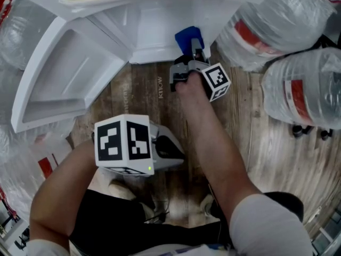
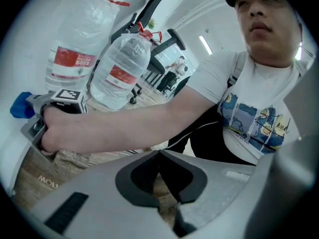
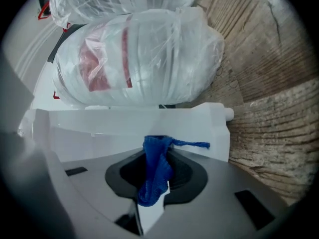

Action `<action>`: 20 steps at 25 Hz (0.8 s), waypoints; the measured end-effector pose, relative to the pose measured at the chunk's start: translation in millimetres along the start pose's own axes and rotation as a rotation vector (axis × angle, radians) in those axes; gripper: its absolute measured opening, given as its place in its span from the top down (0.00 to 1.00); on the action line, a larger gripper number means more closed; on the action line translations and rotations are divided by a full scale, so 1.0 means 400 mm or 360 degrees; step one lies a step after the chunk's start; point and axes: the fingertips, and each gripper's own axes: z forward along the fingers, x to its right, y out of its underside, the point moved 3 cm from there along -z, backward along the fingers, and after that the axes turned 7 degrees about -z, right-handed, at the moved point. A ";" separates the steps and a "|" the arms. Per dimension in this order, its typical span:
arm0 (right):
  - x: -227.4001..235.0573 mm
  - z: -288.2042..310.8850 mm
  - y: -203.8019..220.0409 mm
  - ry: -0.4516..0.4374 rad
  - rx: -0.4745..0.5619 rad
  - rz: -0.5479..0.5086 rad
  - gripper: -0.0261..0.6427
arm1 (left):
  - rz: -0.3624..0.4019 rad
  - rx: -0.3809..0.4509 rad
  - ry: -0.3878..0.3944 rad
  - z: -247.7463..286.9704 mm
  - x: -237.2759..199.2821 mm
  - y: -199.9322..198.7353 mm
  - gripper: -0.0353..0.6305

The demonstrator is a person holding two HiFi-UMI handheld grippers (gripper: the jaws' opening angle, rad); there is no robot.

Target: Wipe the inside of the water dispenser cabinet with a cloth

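Right gripper (image 3: 157, 151) is clamped on the blue cloth (image 3: 155, 176), a bunched wad pinched between the pads with a loose tail sticking out past the tips. The cloth sits right at the front edge of the water dispenser cabinet (image 1: 154, 28), low down by the wood floor (image 1: 144, 89). Can't tell whether it's touching the white sill or just short of it. Cabinet door (image 1: 64, 76) is swung wide open to the person's left, so access is clear. Left gripper (image 2: 159, 153) has its jaws together on nothing. It's held back near the person's lap and aimed away from the cabinet, so it's idle. Plastic-wrapped water bottles (image 1: 298, 84) lie on the floor to the right, close to the right arm. My read: this is the start of the wipe, with the cloth at the opening and not yet working inside. The next move needs the right gripper pushed deeper, the cloth pressed flat on the inner floor and walls, then swept side to side. The grip has to stay firm, since little of the wad is in the pads.
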 end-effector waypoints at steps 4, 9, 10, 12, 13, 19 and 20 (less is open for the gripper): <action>0.003 -0.028 -0.006 0.0044 -0.0049 -0.0079 0.85 | 0.0013 0.0021 -0.0025 -0.011 -0.002 -0.007 0.94; 0.015 -0.059 -0.012 0.0059 -0.0108 -0.0170 0.85 | 0.0029 0.0121 -0.0126 -0.043 -0.018 -0.034 0.94; 0.019 -0.063 -0.014 0.0058 -0.0117 -0.0188 0.85 | 0.0029 0.0145 -0.0145 -0.049 -0.020 -0.039 0.94; 0.023 -0.071 -0.018 0.0068 -0.0139 -0.0240 0.85 | 0.0028 0.0191 -0.0183 -0.062 -0.024 -0.046 0.94; 0.022 -0.075 -0.021 0.0076 -0.0150 -0.0273 0.85 | 0.0028 0.0219 -0.0202 -0.070 -0.026 -0.050 0.94; 0.030 -0.110 -0.036 0.0131 -0.0218 -0.0489 0.85 | 0.0023 0.0490 -0.0375 -0.122 -0.014 -0.106 0.94; 0.024 -0.116 -0.039 0.0151 -0.0244 -0.0551 0.85 | 0.0013 0.0548 -0.0403 -0.131 -0.010 -0.118 0.94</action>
